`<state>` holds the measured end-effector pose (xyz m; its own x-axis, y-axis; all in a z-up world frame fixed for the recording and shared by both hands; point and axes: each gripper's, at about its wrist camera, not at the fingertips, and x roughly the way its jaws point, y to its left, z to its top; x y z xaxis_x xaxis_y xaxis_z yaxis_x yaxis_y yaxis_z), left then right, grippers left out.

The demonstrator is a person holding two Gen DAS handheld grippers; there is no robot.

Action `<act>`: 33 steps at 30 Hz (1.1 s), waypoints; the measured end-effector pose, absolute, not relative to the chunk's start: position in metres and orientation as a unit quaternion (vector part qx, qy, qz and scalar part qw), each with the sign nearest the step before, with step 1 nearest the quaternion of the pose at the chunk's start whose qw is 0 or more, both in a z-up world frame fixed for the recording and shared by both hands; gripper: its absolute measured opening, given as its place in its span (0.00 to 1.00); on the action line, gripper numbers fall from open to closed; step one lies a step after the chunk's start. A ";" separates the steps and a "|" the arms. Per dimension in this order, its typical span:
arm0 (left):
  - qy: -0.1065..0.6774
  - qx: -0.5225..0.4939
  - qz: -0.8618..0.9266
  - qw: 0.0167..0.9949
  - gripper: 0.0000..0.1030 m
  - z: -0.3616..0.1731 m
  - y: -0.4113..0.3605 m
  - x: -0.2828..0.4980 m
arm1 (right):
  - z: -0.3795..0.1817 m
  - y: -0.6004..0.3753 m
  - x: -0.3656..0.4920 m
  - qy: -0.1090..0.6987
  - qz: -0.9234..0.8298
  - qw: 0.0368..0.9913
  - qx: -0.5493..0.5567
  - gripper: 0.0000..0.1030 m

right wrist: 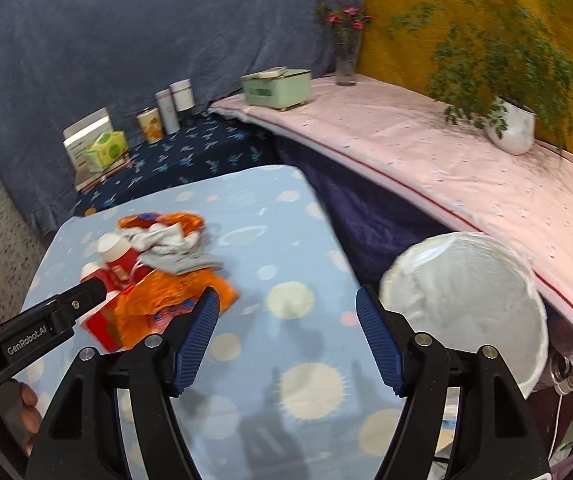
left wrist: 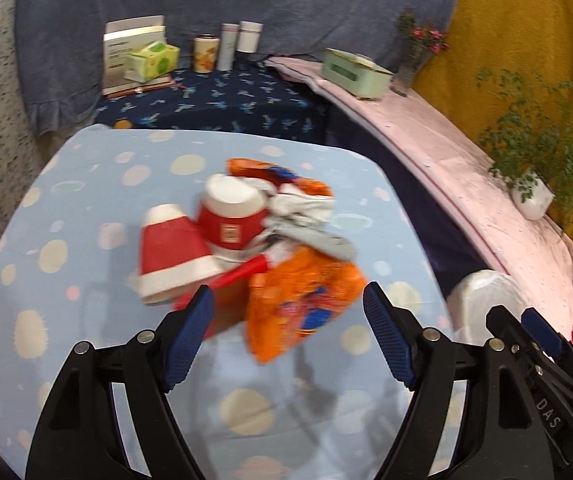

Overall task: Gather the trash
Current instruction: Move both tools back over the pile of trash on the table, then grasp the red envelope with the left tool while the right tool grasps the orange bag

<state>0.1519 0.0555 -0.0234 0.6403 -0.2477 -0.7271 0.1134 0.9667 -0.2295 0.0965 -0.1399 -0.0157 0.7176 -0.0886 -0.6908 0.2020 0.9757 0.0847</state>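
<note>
- Tabletop (left wrist: 86, 184), covered in light blue cloth with pale dots and planet shapes; carries the trash near its middle, toward the left edge as seen from the right wrist.
- Bin (right wrist: 466, 304), white-lined, round mouth, standing just off the tabletop's right edge, beside the pink-covered ledge (right wrist: 426, 152).
- Left gripper (left wrist: 288, 332), black frame with blue ribbed pads; jaws spread wide, nothing between the pads, hovering over the tabletop's near side with the trash pile just beyond the tips.
- Right gripper (right wrist: 286, 328), same build; jaws spread wide, nothing pinched, over bare cloth near the tabletop's right edge, between trash pile and bin.
- Orange snack wrapper (left wrist: 302, 300), crumpled, nearest piece of the pile; a second orange wrapper (left wrist: 254, 170) at the pile's far side.
- Red box (left wrist: 226, 292), partly under the near wrapper, tilted.
- Red-and-white paper cup (left wrist: 170, 252), lying on its side at the pile's left.
- Second red-and-white cup (left wrist: 232, 216), tipped over, touching the first.
- Crumpled grey-white paper (left wrist: 306, 220), on top of the pile between the two wrappers.
- Pile blurred in both views; finer detail not legible.
</note>
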 end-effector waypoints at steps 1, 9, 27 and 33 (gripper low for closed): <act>0.411 -0.080 -0.091 0.904 0.71 -0.025 0.064 0.152 | -0.019 -0.131 0.099 0.371 -0.071 0.923 0.073 0.66; 0.418 -0.059 -0.029 0.906 0.71 -0.047 0.121 0.151 | -0.046 -0.065 0.118 0.397 -0.016 0.916 0.056 0.66; 0.450 -0.038 -0.022 0.892 0.71 -0.084 0.155 0.165 | -0.117 0.002 0.167 0.456 0.013 0.889 0.043 0.43; 0.450 -0.031 -0.045 0.892 0.71 -0.087 0.143 0.168 | -0.120 -0.007 0.167 0.464 0.017 0.884 0.054 0.06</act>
<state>0.1679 0.1434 -0.0866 0.5918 -0.1078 -0.7988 0.0516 0.9941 -0.0958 0.1674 -0.0073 -0.1197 0.5681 0.0800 -0.8190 0.0207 0.9936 0.1114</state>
